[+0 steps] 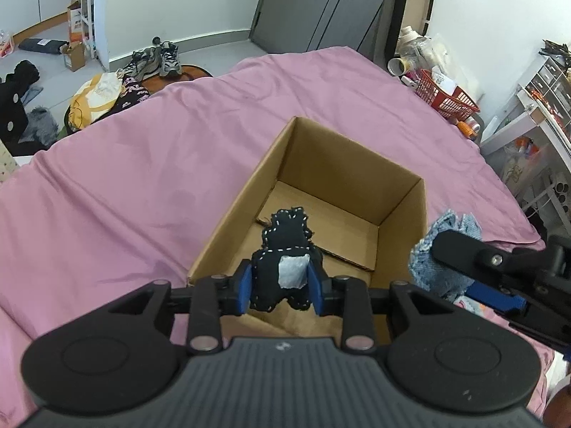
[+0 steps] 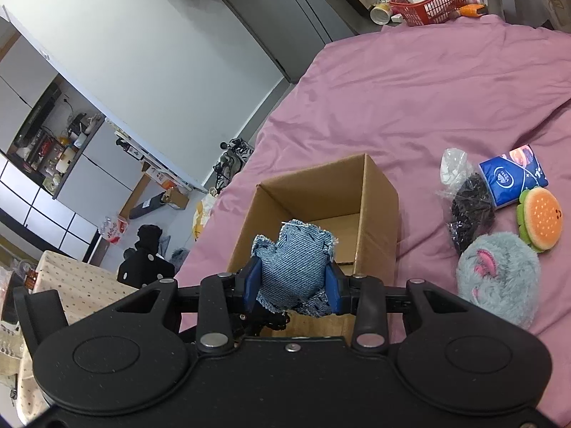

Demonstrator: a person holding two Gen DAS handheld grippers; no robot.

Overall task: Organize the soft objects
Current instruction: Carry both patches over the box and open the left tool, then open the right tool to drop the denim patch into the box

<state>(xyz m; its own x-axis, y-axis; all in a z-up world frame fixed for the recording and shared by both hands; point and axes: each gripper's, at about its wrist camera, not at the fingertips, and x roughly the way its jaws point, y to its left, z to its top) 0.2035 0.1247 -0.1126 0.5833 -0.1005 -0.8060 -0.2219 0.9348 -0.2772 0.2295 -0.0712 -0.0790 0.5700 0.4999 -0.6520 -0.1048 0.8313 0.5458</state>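
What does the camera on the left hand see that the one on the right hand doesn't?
Only the left view shows the left tongs gripping a black hand-stitched fabric toy. Only the right view shows the fluffy grey plush, the burger-shaped sponge and the blue tissue pack lying on the bed. Both show the open cardboard box on the pink bedsheet and the blue denim stuffed toy.

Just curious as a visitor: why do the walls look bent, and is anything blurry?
Left wrist view: fisheye bends the far wall; the black stitched toy in the left claw looks sharp. Right wrist view: the room tilts and curves; the denim toy in the right claw is crisp, with soft, even light.
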